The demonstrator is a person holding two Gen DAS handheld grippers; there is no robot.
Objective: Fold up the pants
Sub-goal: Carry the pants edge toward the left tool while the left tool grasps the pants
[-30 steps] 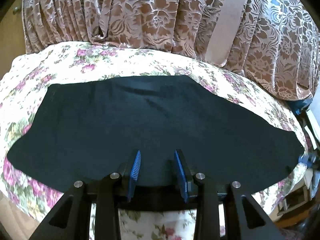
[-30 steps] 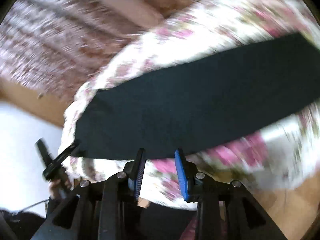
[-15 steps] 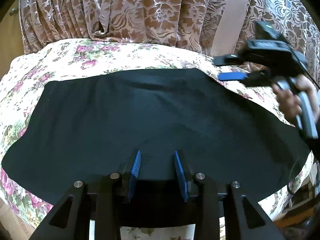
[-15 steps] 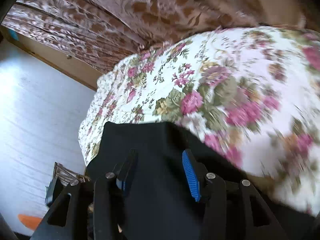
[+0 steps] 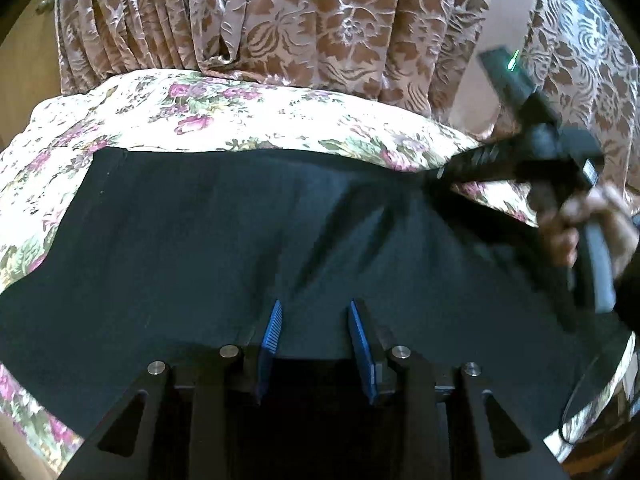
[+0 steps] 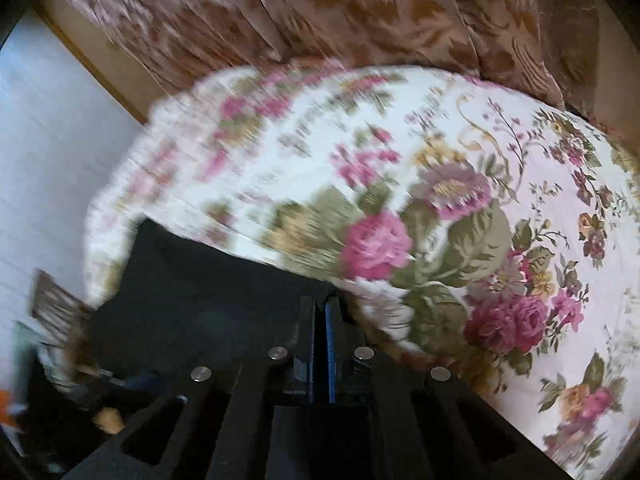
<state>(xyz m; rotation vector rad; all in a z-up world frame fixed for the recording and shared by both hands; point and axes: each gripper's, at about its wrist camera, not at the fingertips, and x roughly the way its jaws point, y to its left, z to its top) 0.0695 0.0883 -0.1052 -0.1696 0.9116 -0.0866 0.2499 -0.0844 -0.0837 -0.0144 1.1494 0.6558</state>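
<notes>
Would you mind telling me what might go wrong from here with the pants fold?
1. The right claw, its jaws just closed on the black pants at the far edge, may also pinch the floral bedcover beneath.
2. The left claw is open over the near edge, so a pull could drag and wrinkle the cloth.

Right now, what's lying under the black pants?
The black pants lie spread on a floral bedspread, visible all around their edges. Whatever sits directly beneath the fabric is covered.

The pants [image 5: 280, 240] run past the left edge, and motion blur smears the floral bedspread [image 6: 280, 152] and curtain [image 6: 200, 20].
</notes>
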